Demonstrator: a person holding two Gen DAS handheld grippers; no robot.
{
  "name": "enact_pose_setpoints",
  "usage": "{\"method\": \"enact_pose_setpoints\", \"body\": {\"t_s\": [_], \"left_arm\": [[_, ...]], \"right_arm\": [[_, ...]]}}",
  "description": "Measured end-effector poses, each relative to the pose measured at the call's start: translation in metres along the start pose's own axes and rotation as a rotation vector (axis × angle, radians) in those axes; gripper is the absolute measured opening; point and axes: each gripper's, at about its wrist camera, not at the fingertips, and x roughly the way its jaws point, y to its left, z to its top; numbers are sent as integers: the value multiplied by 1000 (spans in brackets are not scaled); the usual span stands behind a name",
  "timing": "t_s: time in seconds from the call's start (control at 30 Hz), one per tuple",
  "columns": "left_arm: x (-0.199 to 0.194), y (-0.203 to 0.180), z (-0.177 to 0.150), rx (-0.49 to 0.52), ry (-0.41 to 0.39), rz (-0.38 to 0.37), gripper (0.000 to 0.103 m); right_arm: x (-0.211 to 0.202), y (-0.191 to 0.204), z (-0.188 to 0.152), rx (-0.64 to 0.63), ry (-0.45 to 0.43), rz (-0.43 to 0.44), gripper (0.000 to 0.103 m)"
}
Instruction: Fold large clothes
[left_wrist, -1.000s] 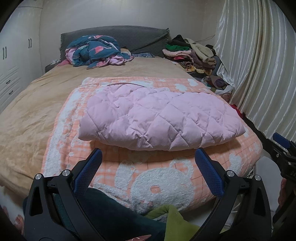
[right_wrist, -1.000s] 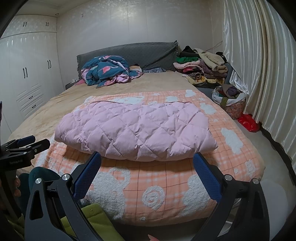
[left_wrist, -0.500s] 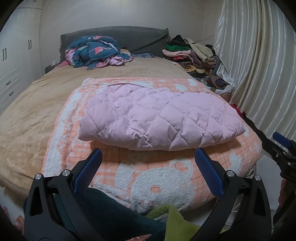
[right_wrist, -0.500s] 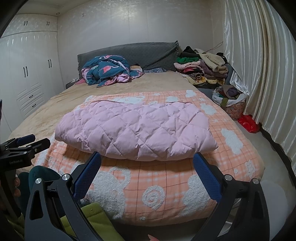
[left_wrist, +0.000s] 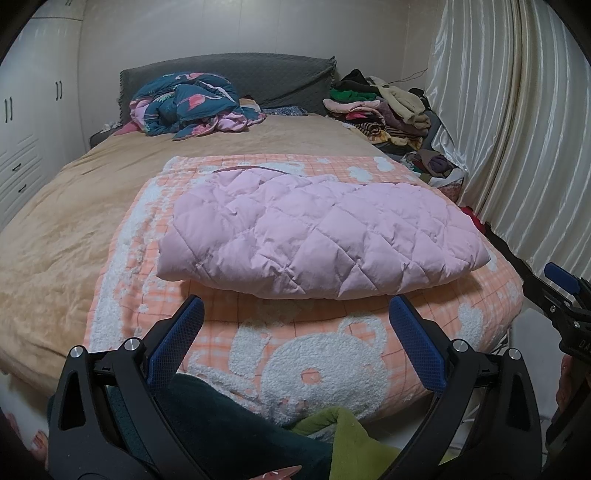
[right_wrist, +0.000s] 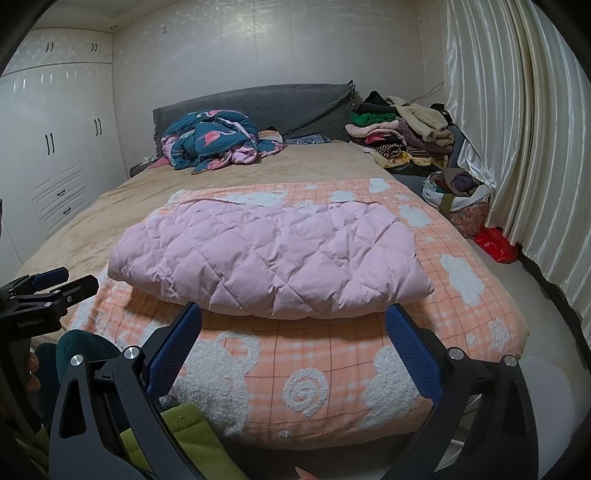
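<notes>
One folded pink quilted coat (left_wrist: 317, 236) at 12 o'clock on one orange blanket (left_wrist: 332, 354); two grippers, left gripper (left_wrist: 295, 343) and right gripper (right_wrist: 295, 347), jaws spread, empty.

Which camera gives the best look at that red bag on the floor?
The right wrist view: the red bag lies in plain sight by the curtain. The left wrist view shows only a red sliver past the bed's edge.

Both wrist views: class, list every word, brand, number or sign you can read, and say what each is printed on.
"GenRobot.AI", in small, slightly blurred white letters, on the black body of the left claw, seen in the right wrist view.
"DA", a cut-off fragment at the picture's edge, on the black body of the right claw, seen in the left wrist view; the rest cannot be read.
No other text is readable.
</notes>
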Motion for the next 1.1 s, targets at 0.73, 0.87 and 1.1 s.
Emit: {"method": "enact_pose_setpoints", "body": {"t_s": [0.73, 0.87, 1.1], "left_arm": [[0, 1, 0, 0, 0, 3, 94], [0, 2, 0, 3, 2, 6, 94], [1, 2, 1, 8, 3, 12, 94]], "right_arm": [[0, -1, -4, 0, 4, -3, 99], [1, 0, -3, -1, 3, -4, 99], [1, 1, -4, -4, 6, -6, 99]]}}
